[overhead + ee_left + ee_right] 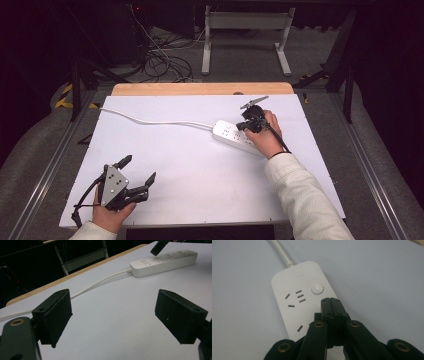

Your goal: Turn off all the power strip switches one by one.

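Left gripper (139, 172) near front-left table edge, jaws wide apart, empty; right gripper (248, 122) over power strip (235, 136), jaws pressed together, holding nothing.

Left hand (111, 212) holds its gripper low on white tabletop (200, 170), pads (55, 315) spread w/ bare table between. Power strip sits right of centre, toward far side; long axis runs diagonal, cord end pointing far-left, other end near-right under right hand (267, 137). White cord (150, 121) leaves cord end, trails left across table to far-left edge. Right gripper view: closed tips (331, 305) sit just beside round button (317, 288) & socket holes (295, 298); contact w/ strip can't tell. Wooden edge (200, 89) at far side.
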Tool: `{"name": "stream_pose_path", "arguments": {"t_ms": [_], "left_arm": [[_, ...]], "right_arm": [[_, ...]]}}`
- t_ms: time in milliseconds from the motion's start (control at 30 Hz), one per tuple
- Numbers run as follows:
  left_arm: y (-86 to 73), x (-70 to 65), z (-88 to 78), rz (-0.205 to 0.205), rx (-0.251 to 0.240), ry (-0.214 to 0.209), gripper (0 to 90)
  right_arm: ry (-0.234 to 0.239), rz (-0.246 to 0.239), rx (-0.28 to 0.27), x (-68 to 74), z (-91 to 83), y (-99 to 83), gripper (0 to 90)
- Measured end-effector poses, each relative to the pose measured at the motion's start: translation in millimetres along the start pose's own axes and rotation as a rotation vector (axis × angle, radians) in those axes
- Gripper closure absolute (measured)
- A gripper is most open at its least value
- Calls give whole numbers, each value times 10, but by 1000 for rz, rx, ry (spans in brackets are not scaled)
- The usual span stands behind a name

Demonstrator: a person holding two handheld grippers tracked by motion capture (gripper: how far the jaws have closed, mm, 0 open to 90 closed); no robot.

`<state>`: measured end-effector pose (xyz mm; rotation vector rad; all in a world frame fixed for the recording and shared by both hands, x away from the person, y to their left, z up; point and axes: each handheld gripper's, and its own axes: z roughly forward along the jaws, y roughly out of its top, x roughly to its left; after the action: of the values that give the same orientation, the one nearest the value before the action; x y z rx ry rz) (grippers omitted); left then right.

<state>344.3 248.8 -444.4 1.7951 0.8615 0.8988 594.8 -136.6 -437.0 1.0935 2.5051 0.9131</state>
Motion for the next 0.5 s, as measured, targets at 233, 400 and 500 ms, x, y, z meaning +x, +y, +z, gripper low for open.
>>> {"name": "stream_pose_path", "arguments": {"t_ms": [233,400,500], "left_arm": [[-1,1,-2,-1,0,0,148],[1,-1,-4,3,1,0,148],[1,-4,-5,3,-1,0,148]], "right_arm": [[-10,8,15,-27,44,-15,900],[-19,-6,25,-9,57,-19,900],[-17,-14,26,-7,65,-25,900]]}}
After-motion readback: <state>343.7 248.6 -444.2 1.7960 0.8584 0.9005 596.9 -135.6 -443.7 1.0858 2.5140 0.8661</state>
